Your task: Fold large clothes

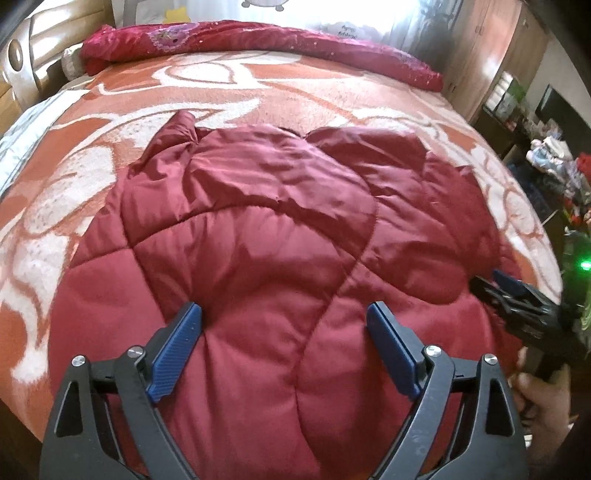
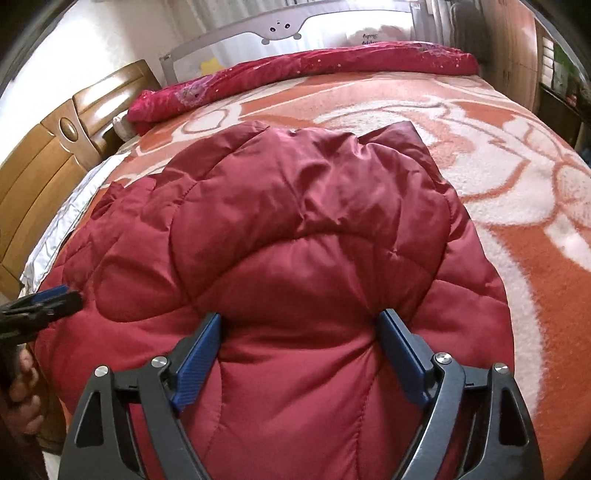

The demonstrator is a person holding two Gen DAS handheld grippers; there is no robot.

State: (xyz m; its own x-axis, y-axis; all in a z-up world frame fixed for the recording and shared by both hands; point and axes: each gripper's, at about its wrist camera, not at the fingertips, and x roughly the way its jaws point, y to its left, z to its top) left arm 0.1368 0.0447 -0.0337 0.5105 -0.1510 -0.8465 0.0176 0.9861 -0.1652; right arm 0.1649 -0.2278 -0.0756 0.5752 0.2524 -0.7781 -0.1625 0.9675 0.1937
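Observation:
A dark red quilted jacket [image 1: 258,229] [image 2: 314,221] lies spread flat on the bed, its puffy panels wrinkled. My left gripper [image 1: 284,310] hangs open over the near middle of the jacket, its blue pads wide apart with only the fabric surface below. My right gripper [image 2: 299,317] is open too, its fingertips [image 2: 212,325] set against a puffy bulge of the jacket that rises between them. Each gripper shows at the edge of the other's view, the right one [image 1: 517,291] over the jacket's right edge and the left one [image 2: 55,295] over its left part.
An orange and white patterned blanket [image 1: 55,184] [image 2: 535,258] covers the bed. A rolled crimson quilt [image 1: 258,37] [image 2: 314,66] lies along the far side below a bed rail [image 2: 280,22]. A wooden headboard [image 2: 44,155] stands left; a wardrobe [image 1: 491,55] and cluttered shelves [image 1: 554,155] stand right.

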